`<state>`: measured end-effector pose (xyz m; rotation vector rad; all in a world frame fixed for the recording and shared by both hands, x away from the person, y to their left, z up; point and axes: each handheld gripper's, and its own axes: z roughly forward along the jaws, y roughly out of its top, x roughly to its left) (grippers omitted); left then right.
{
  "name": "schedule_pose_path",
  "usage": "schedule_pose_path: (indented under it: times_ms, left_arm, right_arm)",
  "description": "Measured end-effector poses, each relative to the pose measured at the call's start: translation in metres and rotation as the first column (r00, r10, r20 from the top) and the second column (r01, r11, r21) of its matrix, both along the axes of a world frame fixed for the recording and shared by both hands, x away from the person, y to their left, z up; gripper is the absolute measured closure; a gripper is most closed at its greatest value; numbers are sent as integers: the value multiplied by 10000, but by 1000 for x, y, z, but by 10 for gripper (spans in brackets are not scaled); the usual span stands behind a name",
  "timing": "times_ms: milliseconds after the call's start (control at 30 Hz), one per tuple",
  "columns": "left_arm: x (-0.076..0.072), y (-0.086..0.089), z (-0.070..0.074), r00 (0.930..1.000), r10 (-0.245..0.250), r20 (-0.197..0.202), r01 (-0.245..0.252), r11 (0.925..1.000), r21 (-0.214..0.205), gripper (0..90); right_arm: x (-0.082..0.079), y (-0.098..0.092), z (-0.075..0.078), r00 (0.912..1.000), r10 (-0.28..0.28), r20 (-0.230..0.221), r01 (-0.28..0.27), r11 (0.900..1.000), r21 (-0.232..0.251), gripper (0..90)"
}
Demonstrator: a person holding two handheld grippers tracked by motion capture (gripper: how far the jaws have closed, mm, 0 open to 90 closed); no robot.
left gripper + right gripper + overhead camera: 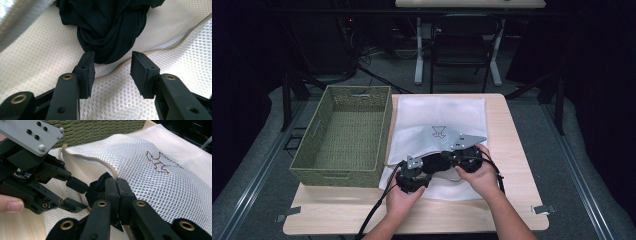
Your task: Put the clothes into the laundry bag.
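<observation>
A white mesh laundry bag [439, 115] lies flat on the table, with a brown emblem [160, 162] on its upper layer. A dark bundled garment [107, 30] sits at the bag's mouth, partly under the lifted layer. My right gripper [116, 185] is shut on the bag's corded rim [110, 168] and holds that edge up. My left gripper [112, 67] is open. Its tips flank the garment's near end and its pads do not press on the cloth. In the high view the left gripper [424, 174] and the right gripper [448, 162] meet over the bag's near left corner.
A green woven basket [334, 177] stands empty at the left, against the bag's edge, and its wall [100, 130] rises behind the bag. Bare wooden tabletop [512, 150] runs along the right and front. Beyond the table are a chair and desk legs.
</observation>
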<state>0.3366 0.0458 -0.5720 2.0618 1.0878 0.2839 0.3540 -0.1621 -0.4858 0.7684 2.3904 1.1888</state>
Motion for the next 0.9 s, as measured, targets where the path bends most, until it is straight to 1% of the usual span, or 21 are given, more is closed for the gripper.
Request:
schedule_pose_path:
  times_ms: [33, 67, 167, 200, 233, 333, 400, 467, 567, 800, 900]
  left_arm:
    - [0, -1, -1, 10000, 63, 16, -63, 10000, -17, 526]
    - [0, -1, -1, 10000, 55, -67, -55, 10000, -41, 524]
    - [1, -1, -3, 9999, 130, -24, -130, 9999, 32, 516]
    - [2, -1, -3, 9999, 35, -161, -33, 10000, 90, 512]
    - [2, -2, -4, 9998, 111, -143, -110, 9999, 55, 510]
    - [2, -3, -6, 9998, 124, -130, -121, 9998, 186, 521]
    - [2, -3, -6, 9998, 162, -109, -159, 9996, 216, 552]
    - [2, -3, -6, 9998, 190, -47, -189, 9993, 327, 618]
    - [3, -2, -6, 9998, 172, -96, -169, 9994, 306, 691]
    - [2, -2, -6, 9999, 131, -93, -129, 9995, 277, 812]
    - [2, -3, -5, 9999, 120, -86, -117, 9996, 273, 835]
  right_arm:
    - [0, 0, 0, 10000, 1, -2, -1, 10000, 2, 888]
    - [0, 0, 0, 10000, 2, 0, -2, 10000, -1, 888]
    - [0, 0, 0, 10000, 0, 3, 0, 10000, -6, 888]
    - [0, 0, 0, 10000, -1, 11, 1, 10000, -9, 888]
    - [0, 1, 0, 10000, 3, 16, -3, 10000, -14, 888]
    - [0, 1, 0, 10000, -3, 5, 3, 10000, -8, 888]
    - [0, 1, 0, 10000, -4, 12, 4, 10000, -10, 888]
    - [0, 1, 0, 10000, -3, 11, 3, 10000, -6, 888]
    - [0, 1, 0, 10000, 13, 13, -13, 10000, -20, 888]
    - [0, 1, -1, 10000, 32, 27, -32, 10000, -34, 888]
    - [0, 1, -1, 10000, 22, 23, -22, 10000, -31, 888]
